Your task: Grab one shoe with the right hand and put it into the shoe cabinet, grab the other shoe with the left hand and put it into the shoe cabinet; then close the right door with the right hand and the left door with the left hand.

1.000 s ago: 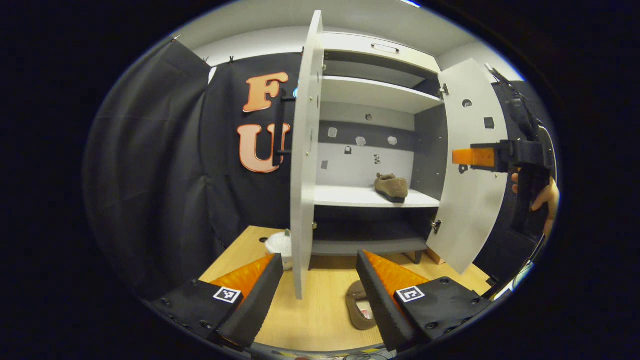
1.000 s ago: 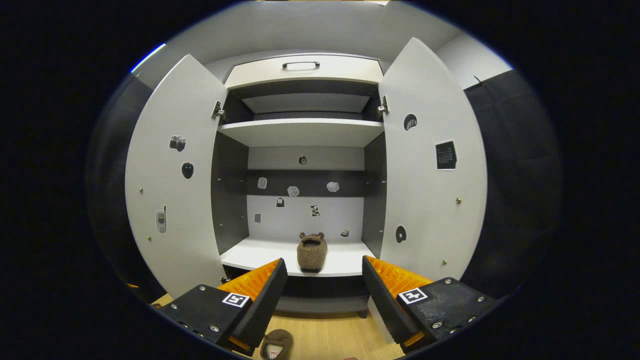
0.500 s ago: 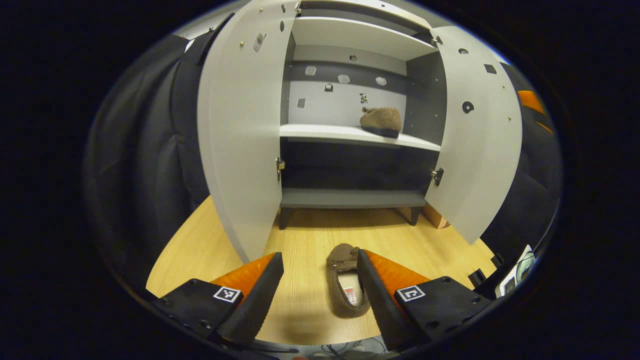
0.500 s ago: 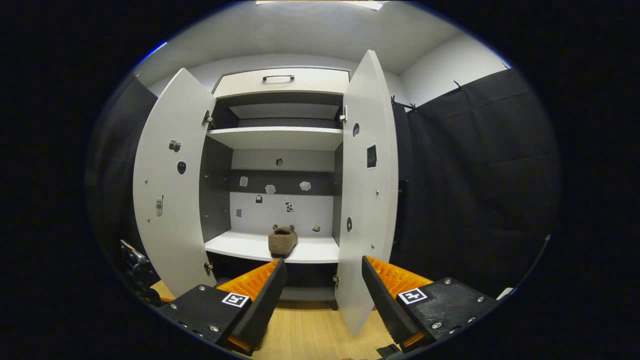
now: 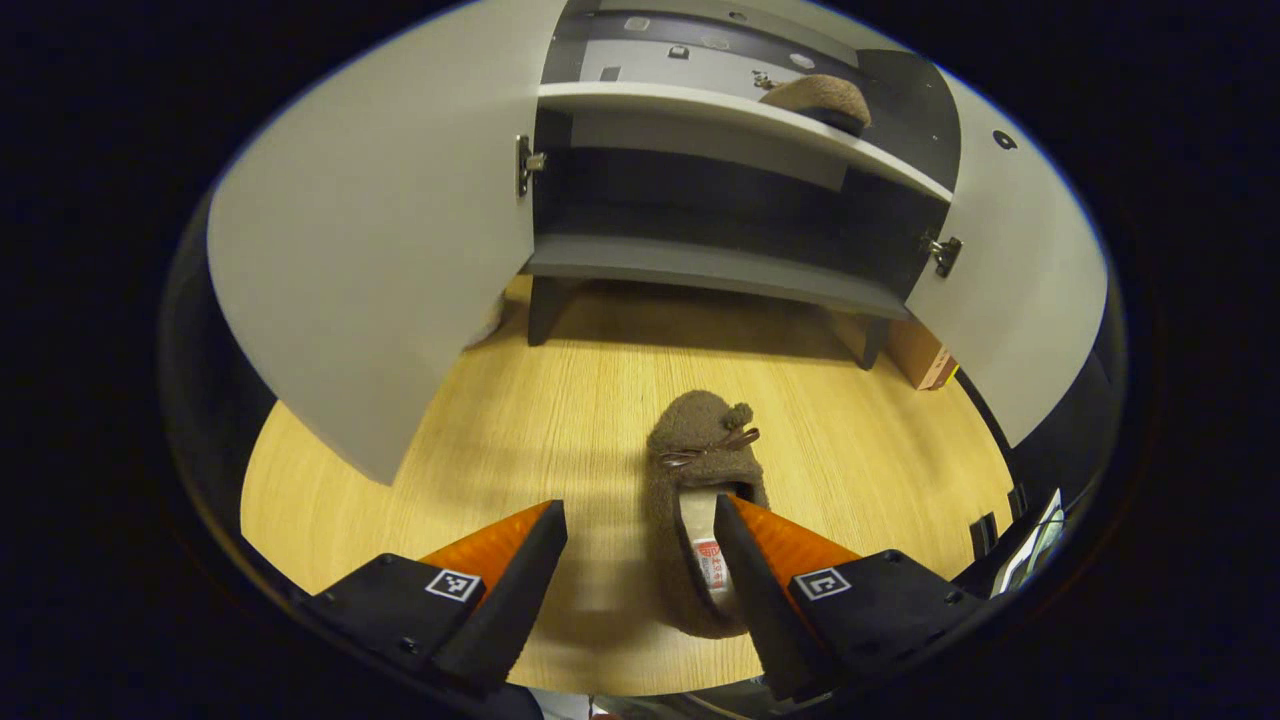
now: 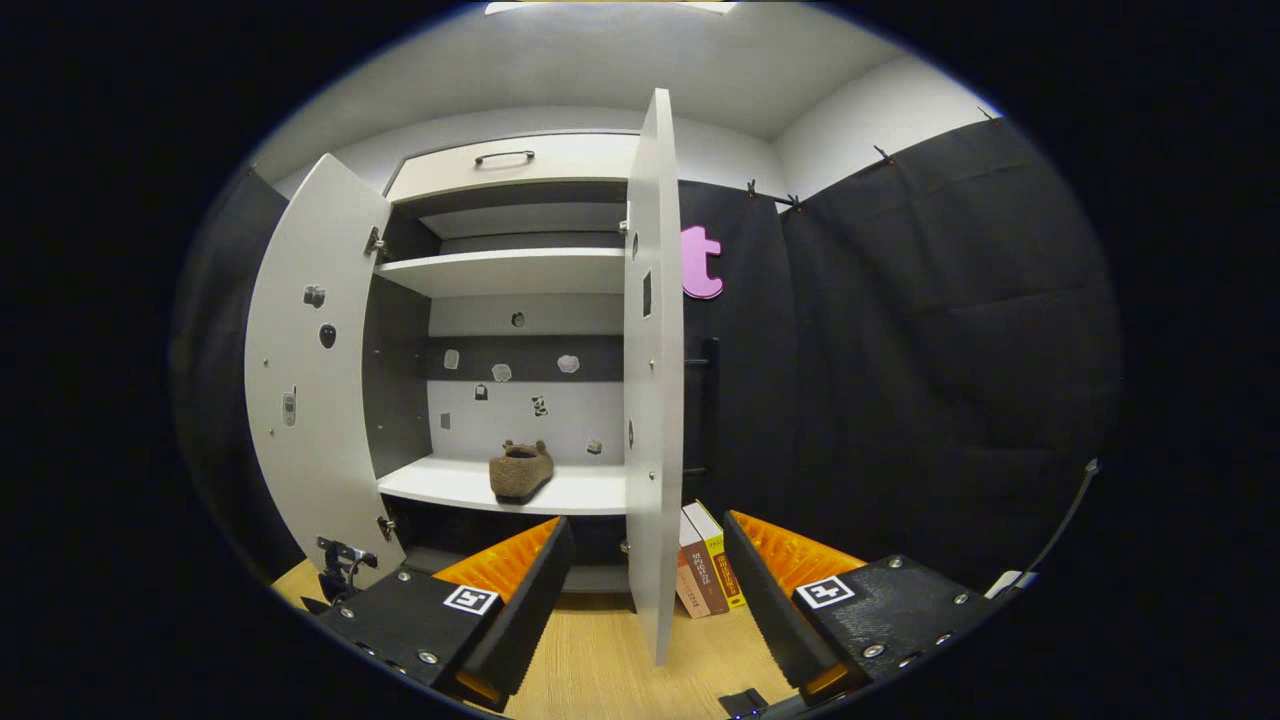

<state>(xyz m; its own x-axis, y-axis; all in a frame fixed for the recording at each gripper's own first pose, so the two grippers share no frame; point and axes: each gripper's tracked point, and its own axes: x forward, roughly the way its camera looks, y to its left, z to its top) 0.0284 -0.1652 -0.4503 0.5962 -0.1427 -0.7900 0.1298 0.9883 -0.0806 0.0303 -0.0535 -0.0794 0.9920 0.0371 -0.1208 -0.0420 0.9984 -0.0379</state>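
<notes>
in the left gripper view, the left gripper (image 5: 640,560) was seen spread open and empty, tipped down over the wooden floor (image 5: 480,420). the second shoe (image 5: 700,500) lay on that floor toward 6 o'clock, its heel end beside the finger at 5 o'clock; whether that finger touched it could not be told. the wide spread was judged to be kept so that the shoe's sides could be straddled. the shoe's long axis ran from 6 to 12 o'clock, with the bow-tied toe pointed at the shoe cabinet (image 5: 700,270) and the opening faced up. the left door (image 5: 380,250) was swung out at 10 o'clock and the right door (image 5: 1030,260) at 2 o'clock, judged left so for loading. the first shoe (image 5: 820,98) was seen on the white shelf (image 5: 700,110) at 1 o'clock.

in the right gripper view, the right gripper (image 6: 645,590) was seen open and empty, held level, well apart from the cabinet and judged to be parked. the first shoe (image 6: 520,472) was set on the shelf (image 6: 450,485) toward 8 o'clock, its length lying slantwise. the right door (image 6: 652,400) was seen edge-on at centre, with books (image 6: 705,560) stood beside it.
</notes>
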